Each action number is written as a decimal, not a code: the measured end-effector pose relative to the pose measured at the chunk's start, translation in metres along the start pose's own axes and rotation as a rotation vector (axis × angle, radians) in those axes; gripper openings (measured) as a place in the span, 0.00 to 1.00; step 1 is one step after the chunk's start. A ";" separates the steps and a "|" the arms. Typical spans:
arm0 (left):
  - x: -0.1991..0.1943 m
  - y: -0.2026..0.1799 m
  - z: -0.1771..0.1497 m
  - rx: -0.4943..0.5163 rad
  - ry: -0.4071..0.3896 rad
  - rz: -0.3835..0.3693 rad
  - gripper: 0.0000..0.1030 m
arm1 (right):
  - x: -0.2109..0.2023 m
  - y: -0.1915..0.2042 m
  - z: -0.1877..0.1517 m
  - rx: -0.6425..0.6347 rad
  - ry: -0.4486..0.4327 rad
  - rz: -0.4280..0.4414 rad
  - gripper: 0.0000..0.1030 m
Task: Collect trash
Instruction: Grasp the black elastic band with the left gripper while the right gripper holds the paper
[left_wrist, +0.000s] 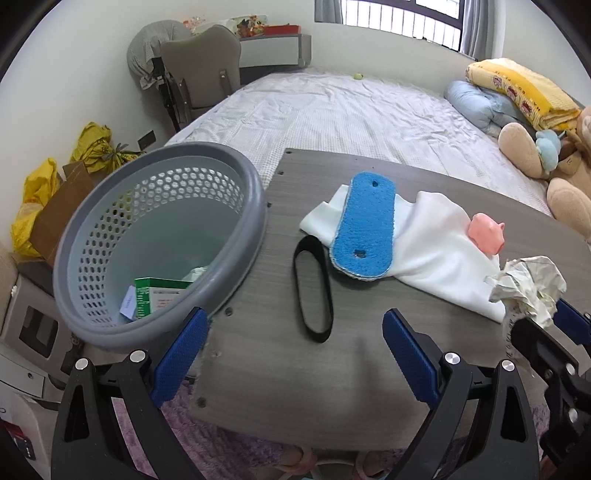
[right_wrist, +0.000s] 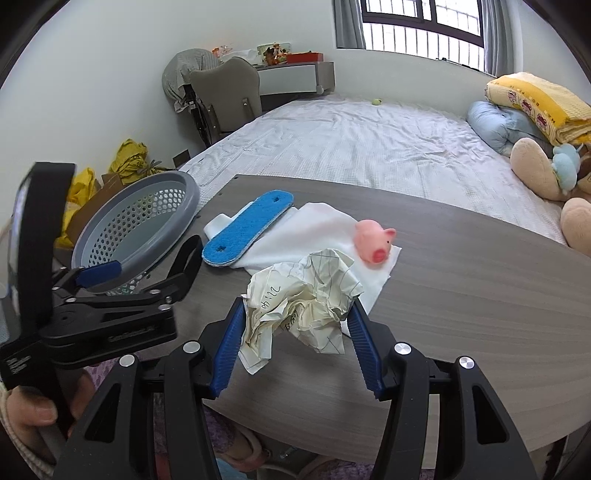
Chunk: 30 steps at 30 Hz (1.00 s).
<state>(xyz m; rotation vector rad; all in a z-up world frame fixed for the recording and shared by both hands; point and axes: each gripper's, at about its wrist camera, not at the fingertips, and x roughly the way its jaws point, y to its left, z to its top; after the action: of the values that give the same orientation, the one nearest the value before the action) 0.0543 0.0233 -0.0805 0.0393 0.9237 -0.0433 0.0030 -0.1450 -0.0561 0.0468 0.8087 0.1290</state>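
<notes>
Jaws of your right gripper (right_wrist: 295, 332) clamp the crumpled paper (right_wrist: 303, 295) above the table (right_wrist: 461, 295) — your left gripper (left_wrist: 291, 354) gapes wide, empty, beside the grey basket (left_wrist: 159, 240).

Beyond the right jaws, writing on crumpled paper (right_wrist: 306, 295) too small and creased to read. Under it, near corner of white cloth (right_wrist: 317, 236) hidden. Left of the left jaws, basket (left_wrist: 236, 266) contents half hidden by its rim: green box (left_wrist: 155, 299) cut off. Right edge: plush toy (left_wrist: 554, 166) cropped. Lettering on left gripper (right_wrist: 147, 266) body blurred.
</notes>
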 end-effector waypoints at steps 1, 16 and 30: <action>0.004 -0.002 0.001 -0.005 0.003 0.000 0.90 | -0.001 -0.002 0.000 0.005 -0.003 0.001 0.52; 0.032 -0.009 0.004 -0.028 0.059 0.022 0.57 | -0.014 -0.033 -0.009 0.081 -0.035 0.034 0.52; 0.021 -0.009 -0.001 -0.012 0.059 -0.079 0.05 | -0.031 -0.066 -0.019 0.157 -0.037 -0.029 0.52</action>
<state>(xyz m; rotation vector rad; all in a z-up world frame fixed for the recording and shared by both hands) 0.0654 0.0139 -0.0977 -0.0074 0.9839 -0.1104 -0.0259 -0.2144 -0.0533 0.1849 0.7810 0.0371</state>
